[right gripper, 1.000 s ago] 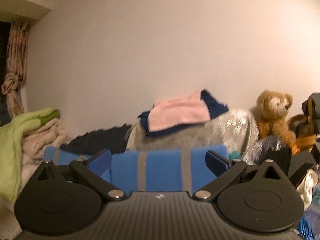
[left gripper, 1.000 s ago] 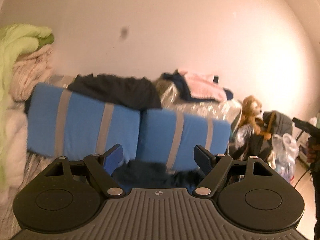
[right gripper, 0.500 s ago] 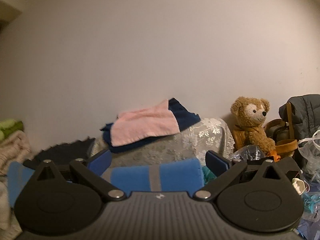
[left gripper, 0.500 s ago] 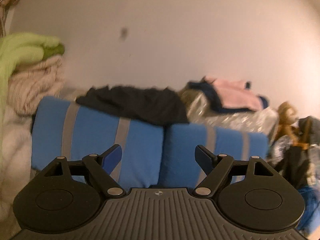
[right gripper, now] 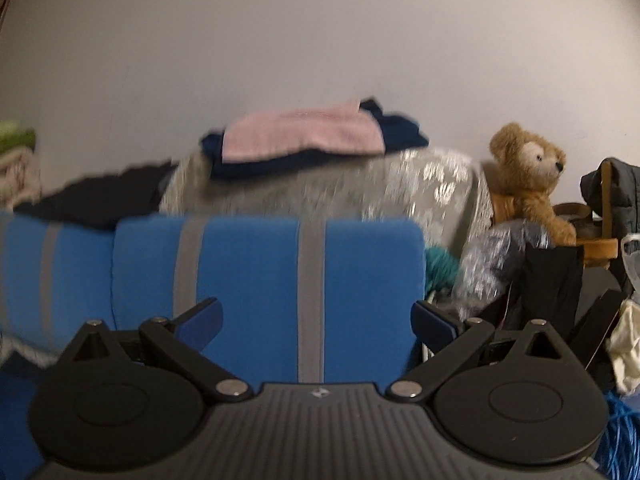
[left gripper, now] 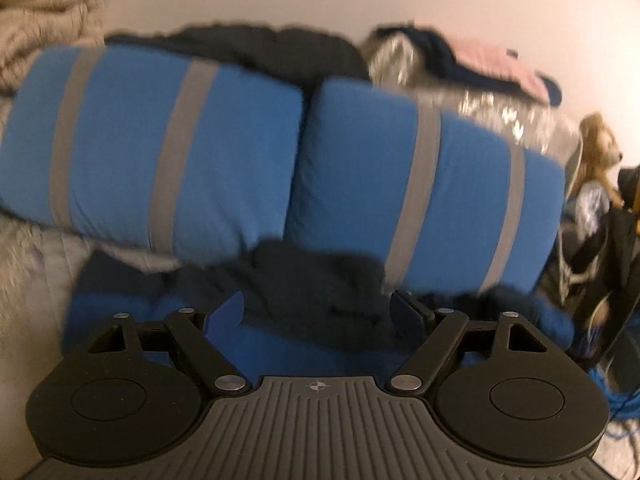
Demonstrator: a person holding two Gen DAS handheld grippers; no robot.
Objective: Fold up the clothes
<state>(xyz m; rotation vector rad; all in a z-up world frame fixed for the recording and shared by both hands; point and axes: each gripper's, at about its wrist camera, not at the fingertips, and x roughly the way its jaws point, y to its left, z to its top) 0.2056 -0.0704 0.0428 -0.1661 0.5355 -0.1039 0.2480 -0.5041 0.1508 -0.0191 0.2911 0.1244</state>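
A crumpled dark navy garment (left gripper: 316,288) lies on a blue surface in front of two blue cushions with grey stripes (left gripper: 160,140). My left gripper (left gripper: 318,316) hangs open just above and before this garment, nothing between its fingers. My right gripper (right gripper: 316,322) is open too and empty, facing the right blue cushion (right gripper: 272,280). A black garment (left gripper: 256,50) is draped over the cushions' top. A folded pink cloth (right gripper: 304,136) lies on a navy one atop a silvery covered mound.
A brown teddy bear (right gripper: 528,180) sits at the right by dark bags (right gripper: 552,292). Beige and green blankets (left gripper: 48,32) are piled at the left. A pale wall stands behind. Blue cord (right gripper: 624,440) lies at the lower right.
Both grippers have dropped and come closer to the cushions. The navy garment now fills the space before the left gripper. Both stay open.
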